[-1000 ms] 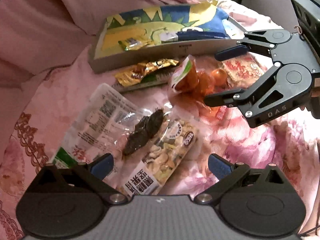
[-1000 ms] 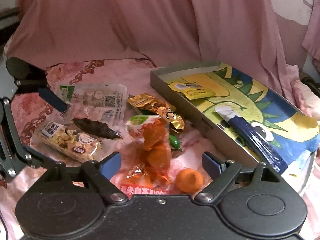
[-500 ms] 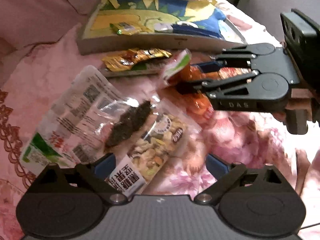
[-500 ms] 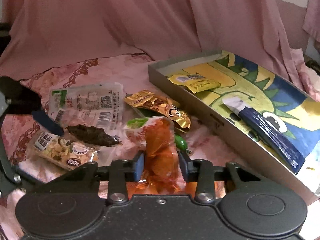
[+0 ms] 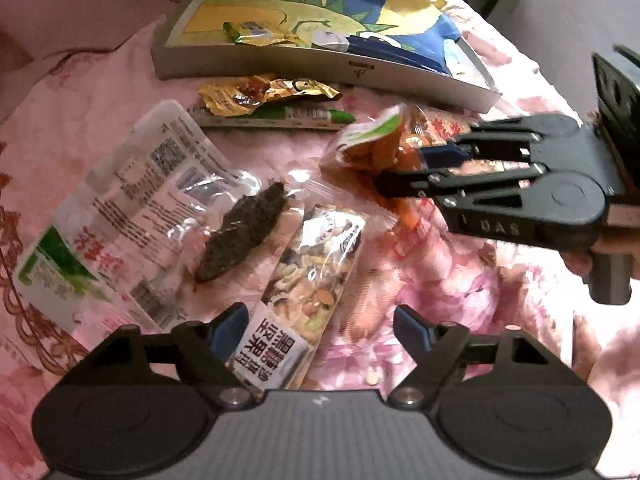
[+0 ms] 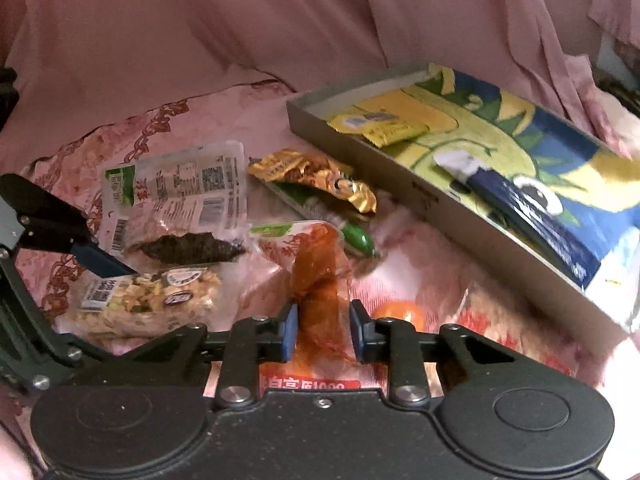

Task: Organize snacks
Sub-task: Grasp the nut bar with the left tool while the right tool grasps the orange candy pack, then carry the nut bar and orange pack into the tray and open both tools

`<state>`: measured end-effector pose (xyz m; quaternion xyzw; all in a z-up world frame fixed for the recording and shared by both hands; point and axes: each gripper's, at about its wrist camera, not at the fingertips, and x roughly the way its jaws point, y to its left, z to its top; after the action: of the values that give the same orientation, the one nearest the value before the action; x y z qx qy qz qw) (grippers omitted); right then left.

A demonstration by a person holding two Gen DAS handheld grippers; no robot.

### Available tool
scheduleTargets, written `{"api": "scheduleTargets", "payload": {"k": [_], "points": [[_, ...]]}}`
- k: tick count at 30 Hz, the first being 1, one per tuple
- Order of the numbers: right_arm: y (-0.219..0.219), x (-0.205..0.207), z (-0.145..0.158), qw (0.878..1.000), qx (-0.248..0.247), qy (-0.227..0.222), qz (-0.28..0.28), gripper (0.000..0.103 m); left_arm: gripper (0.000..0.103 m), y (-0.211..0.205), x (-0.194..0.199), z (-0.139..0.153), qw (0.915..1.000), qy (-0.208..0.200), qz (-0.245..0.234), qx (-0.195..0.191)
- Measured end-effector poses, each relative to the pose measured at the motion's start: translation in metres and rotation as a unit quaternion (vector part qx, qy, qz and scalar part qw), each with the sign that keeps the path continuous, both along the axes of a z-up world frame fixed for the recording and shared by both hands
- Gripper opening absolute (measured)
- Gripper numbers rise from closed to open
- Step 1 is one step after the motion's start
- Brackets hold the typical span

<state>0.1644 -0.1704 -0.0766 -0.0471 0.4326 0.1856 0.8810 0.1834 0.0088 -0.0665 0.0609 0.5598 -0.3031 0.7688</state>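
My right gripper (image 6: 322, 330) is shut on an orange snack bag (image 6: 318, 280) with a white and green top; the left wrist view shows the gripper (image 5: 404, 170) holding the bag (image 5: 374, 146) raised off the pink cloth. My left gripper (image 5: 320, 330) is open and empty over a nut bar (image 5: 316, 276). A grey tray (image 6: 420, 192) with a dinosaur print holds a yellow packet (image 6: 380, 128) and a blue stick pack (image 6: 532, 212). Loose on the cloth lie a dark seaweed snack (image 5: 240, 232), a clear white pouch (image 5: 132, 208), a gold packet (image 5: 264, 90) and a green stick pack (image 5: 280, 114).
An orange round sweet (image 6: 398, 314) and a red-printed packet (image 6: 308, 382) lie under my right gripper. Pink cloth (image 6: 192, 40) rises as a backdrop behind the bed surface. The tray (image 5: 320, 68) lies at the far side in the left wrist view.
My right gripper closed on the orange snack bag and lifted it slightly. The left gripper stayed open and shifted a little over the nut bar.
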Motion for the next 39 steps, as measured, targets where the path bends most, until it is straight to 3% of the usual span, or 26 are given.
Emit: {"api": "scheduleTargets", "payload": {"k": [3,8,12,19,23,25,31,36,39], "points": [[0.000,-0.009,0.002,1.000,-0.005,0.006,-0.003,0.028,0.064,0.000,-0.001,0.000,0.9993,0.007,0.033,-0.015],[-0.004,-0.024,0.005,0.999,-0.013,0.036,-0.027,0.026,0.054,0.003,-0.001,-0.001,0.9976,0.020,0.061,-0.028],[-0.008,-0.035,0.009,0.997,-0.014,0.052,-0.051,0.026,0.054,0.004,0.001,-0.001,0.9973,0.019,0.066,-0.029],[-0.010,-0.036,0.003,0.996,0.006,0.050,-0.068,0.029,0.054,-0.009,-0.003,-0.005,0.9989,-0.015,0.042,0.013],[-0.009,-0.032,0.000,0.997,0.020,0.037,-0.068,0.033,0.047,-0.005,-0.001,-0.004,0.9987,-0.011,0.050,0.003],[-0.007,-0.031,-0.001,0.997,0.018,0.027,-0.066,0.040,0.046,-0.003,-0.001,-0.004,0.9984,-0.009,0.057,0.001],[-0.012,-0.027,-0.003,0.997,0.033,0.017,-0.072,0.051,0.046,0.007,0.002,-0.001,0.9947,-0.004,0.102,-0.007],[-0.010,-0.024,-0.006,0.996,0.056,0.017,-0.069,0.052,0.045,0.015,0.004,0.002,0.9908,-0.010,0.133,-0.022],[-0.002,-0.024,-0.011,0.997,0.044,0.017,-0.056,0.047,0.045,0.016,0.004,0.003,0.9896,-0.013,0.139,-0.034]]}}
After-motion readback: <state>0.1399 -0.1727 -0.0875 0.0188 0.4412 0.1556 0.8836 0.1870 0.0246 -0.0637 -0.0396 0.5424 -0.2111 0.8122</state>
